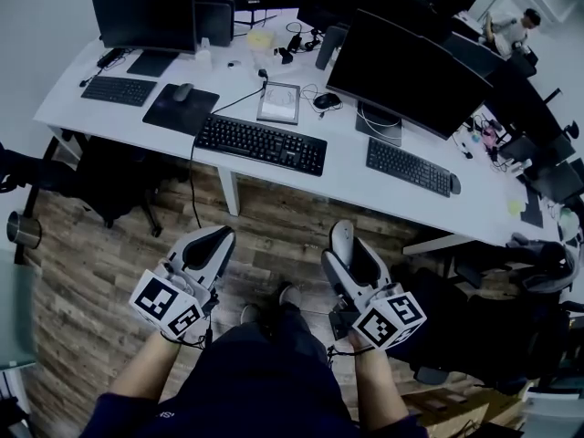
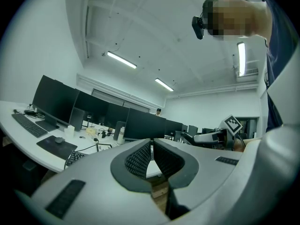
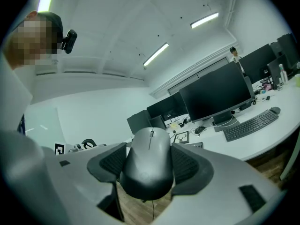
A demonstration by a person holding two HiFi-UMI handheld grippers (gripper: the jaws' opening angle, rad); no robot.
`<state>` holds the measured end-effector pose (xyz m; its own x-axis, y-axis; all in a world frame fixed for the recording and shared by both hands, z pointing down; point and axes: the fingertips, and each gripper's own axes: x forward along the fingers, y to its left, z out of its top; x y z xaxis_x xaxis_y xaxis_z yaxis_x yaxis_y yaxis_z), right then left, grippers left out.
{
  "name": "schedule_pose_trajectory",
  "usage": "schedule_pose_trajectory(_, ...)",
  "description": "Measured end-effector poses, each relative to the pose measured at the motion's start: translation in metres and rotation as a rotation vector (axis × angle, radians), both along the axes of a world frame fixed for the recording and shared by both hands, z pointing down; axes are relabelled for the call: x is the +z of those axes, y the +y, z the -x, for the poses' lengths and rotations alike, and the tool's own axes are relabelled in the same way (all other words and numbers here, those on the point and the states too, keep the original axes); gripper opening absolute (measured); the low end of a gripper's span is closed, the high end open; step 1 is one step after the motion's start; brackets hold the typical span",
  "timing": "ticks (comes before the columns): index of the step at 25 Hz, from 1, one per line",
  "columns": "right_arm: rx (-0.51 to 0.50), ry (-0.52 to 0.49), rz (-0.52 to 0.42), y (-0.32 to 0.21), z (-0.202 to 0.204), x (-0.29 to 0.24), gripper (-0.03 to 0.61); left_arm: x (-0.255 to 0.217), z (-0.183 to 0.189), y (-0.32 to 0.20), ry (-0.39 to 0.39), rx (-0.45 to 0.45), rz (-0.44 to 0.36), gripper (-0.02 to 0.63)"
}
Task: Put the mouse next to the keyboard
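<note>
A grey mouse point(image 3: 149, 165) sits between the pads of my right gripper point(image 3: 150, 149), which is shut on it. In the head view the same mouse point(image 1: 341, 240) points toward the white desk point(image 1: 347, 185), and the right gripper point(image 1: 345, 246) hangs low over the wooden floor, short of the desk's front edge. The left gripper point(image 1: 208, 246) is level with it on the left. Its jaws point(image 2: 152, 146) are shut with nothing between them. A black keyboard point(image 1: 260, 144) lies on the desk straight ahead. Another keyboard point(image 1: 408, 167) lies further right under a large monitor point(image 1: 406, 71).
A black mouse pad point(image 1: 180, 108) with a mouse on it lies left of the middle keyboard. A third keyboard point(image 1: 119, 89) is at the far left. A notepad point(image 1: 279, 103), cables and small items sit behind. Office chairs point(image 1: 109, 185) stand left and right of me.
</note>
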<state>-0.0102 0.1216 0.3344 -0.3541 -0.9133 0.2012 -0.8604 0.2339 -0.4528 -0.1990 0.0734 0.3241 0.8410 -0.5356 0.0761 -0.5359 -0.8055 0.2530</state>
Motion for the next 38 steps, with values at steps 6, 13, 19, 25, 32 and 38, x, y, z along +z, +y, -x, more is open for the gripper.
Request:
schedule_pose_trajectory(6,-0.002,0.001,-0.001,-0.014,-0.007,0.002,0.302,0.001,-0.006,-0.013,0.000,-0.001,-0.006,0.041)
schedule_pose_trajectory(13,-0.017,-0.007,-0.005,-0.038,-0.021,0.006,0.302,0.003,-0.020,-0.033,-0.012,-0.013,-0.010,0.041)
schedule_pose_trajectory(19,-0.038,-0.019,0.002,-0.065,-0.039,0.012,0.302,0.007,-0.040,-0.057,-0.024,-0.028,-0.004,0.041)
schedule_pose_trajectory(25,-0.061,-0.030,0.019,-0.096,-0.064,0.022,0.302,0.013,-0.064,-0.083,-0.040,-0.048,0.012,0.041)
schedule_pose_trajectory(32,-0.089,-0.038,0.040,-0.129,-0.094,0.032,0.302,0.021,-0.093,-0.113,-0.055,-0.080,0.033,0.041)
schedule_pose_trajectory(38,-0.110,-0.042,0.057,-0.159,-0.123,0.042,0.302,0.025,-0.123,-0.139,-0.065,-0.095,0.043,0.041)
